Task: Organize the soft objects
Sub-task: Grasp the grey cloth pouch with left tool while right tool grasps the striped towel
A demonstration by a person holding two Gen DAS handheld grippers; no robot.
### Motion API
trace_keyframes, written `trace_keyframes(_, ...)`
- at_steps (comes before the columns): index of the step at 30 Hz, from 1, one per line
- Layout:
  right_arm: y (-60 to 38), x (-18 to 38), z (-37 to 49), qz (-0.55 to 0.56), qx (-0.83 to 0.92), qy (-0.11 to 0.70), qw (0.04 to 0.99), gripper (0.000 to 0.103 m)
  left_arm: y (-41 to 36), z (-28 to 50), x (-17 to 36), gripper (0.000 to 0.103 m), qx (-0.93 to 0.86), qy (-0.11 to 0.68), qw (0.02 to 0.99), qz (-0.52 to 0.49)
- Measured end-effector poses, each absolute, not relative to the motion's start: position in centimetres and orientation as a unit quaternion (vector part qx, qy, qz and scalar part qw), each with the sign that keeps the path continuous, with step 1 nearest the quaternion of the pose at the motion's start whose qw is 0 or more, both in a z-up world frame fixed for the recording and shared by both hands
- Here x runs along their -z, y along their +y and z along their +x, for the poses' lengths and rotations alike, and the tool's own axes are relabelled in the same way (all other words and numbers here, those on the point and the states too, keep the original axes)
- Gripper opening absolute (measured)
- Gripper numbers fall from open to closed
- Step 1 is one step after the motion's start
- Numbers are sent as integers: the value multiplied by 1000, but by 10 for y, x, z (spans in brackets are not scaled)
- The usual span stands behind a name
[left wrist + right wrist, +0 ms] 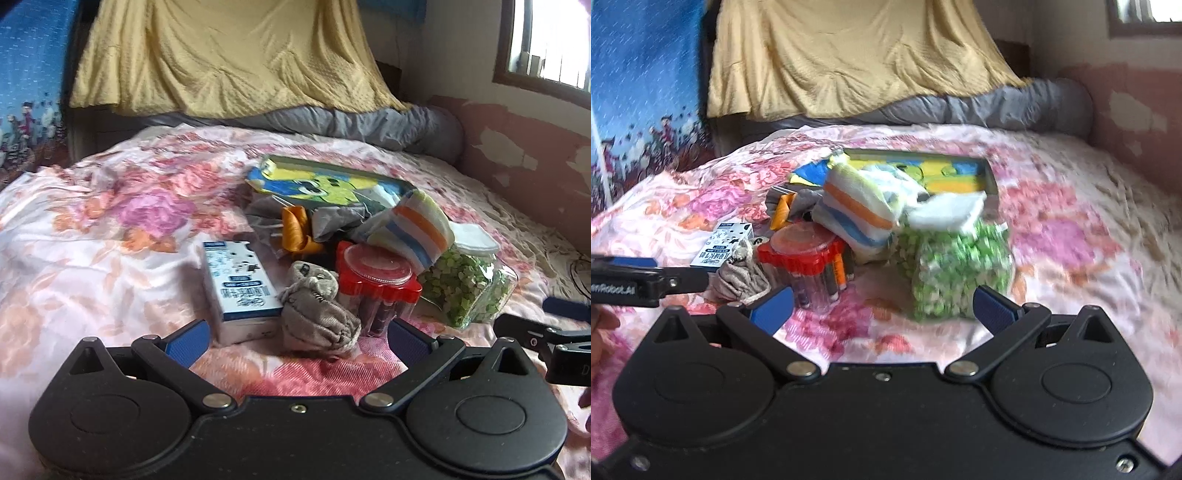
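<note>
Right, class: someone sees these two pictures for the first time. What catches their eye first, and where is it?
A jumbled pile in the middle of the floral bedspread: a striped cloth draped over a red-lidded jar, with a bag of green bits to its right. Nearest the open left claw lies a grey balled sock beside a white carton.

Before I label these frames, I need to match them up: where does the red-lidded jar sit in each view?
Left wrist: red-lidded jar sits right of centre, beside the grey sock.
Right wrist: jar sits left of centre, sock to its left.
Shared landmark: the striped cloth just behind it.
</note>
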State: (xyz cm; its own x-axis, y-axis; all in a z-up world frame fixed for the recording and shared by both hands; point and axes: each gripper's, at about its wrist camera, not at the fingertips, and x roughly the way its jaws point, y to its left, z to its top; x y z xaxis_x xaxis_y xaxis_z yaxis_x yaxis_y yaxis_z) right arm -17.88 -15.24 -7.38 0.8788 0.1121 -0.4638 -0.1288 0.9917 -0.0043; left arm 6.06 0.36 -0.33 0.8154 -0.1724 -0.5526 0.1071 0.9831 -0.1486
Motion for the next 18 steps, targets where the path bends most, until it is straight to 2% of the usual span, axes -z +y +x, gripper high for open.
trace_keyframes(5, -142, 69, -156, -118, -90, 205, 968, 103, 9, 84, 14, 94, 102, 324, 937, -86)
trace_keyframes(12, -146, 59, -115, -113, -130, 219, 960, 103, 11, 106, 25, 86, 126, 349, 922, -113)
trace_keyframes(18, -137, 57, -85, -131, -147, 215, 956, 102, 12, 114, 31, 70, 135, 363, 913, -125)
